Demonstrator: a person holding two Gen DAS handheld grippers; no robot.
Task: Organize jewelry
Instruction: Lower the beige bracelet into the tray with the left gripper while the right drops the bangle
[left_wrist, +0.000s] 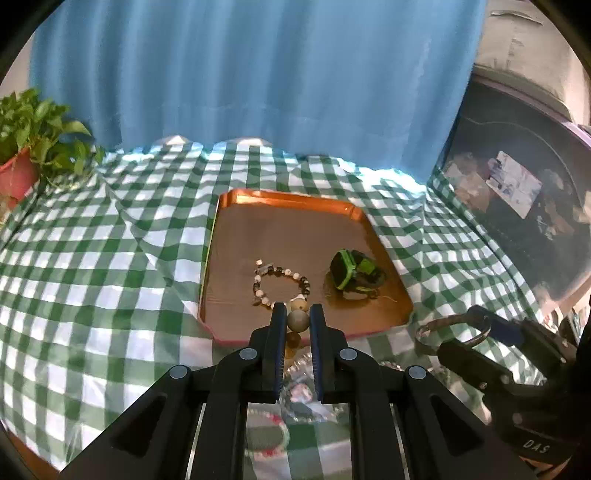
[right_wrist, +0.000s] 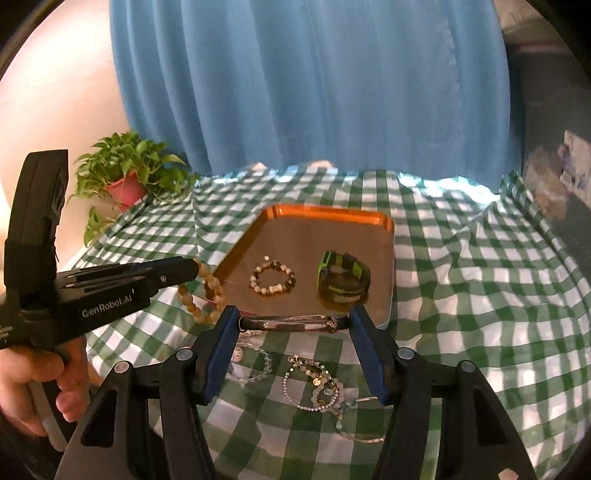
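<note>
Using the tray (right_wrist: 384, 258) as landmark, left to right.

Potted plant (right_wrist: 125, 184) sits well off the tray's far-left corner, out of the work zone.

Left gripper (left_wrist: 297, 314) is nearly closed, pads pinching one bead of a tan wooden bead bracelet (right_wrist: 207, 291). The loop hangs off the jaws just over the tray's near-left edge. My read: I'm carrying it in to drop it on the tray. Beads are round, matte, beige-brown, fairly large.

On the tray already: a small beaded bracelet (right_wrist: 273, 278), mixed white, dark and amber stones, left of centre. Right of it, a green-and-black cuff (right_wrist: 343, 277) stands on its edge. Both are apart, so the sorted pieces look spaced out on purpose.

Right gripper (right_wrist: 293, 319) is about half open, its pads bearing on the two ends of a dark bangle (right_wrist: 291, 322) with silvery patches. It spans the jaws crosswise at the tray's near edge. Looks like the second piece inbound.

Nearer than the tray, on the checked cloth (right_wrist: 480, 295), a tangled pile of chains and bracelets (right_wrist: 317, 384) is still unsorted.
</note>
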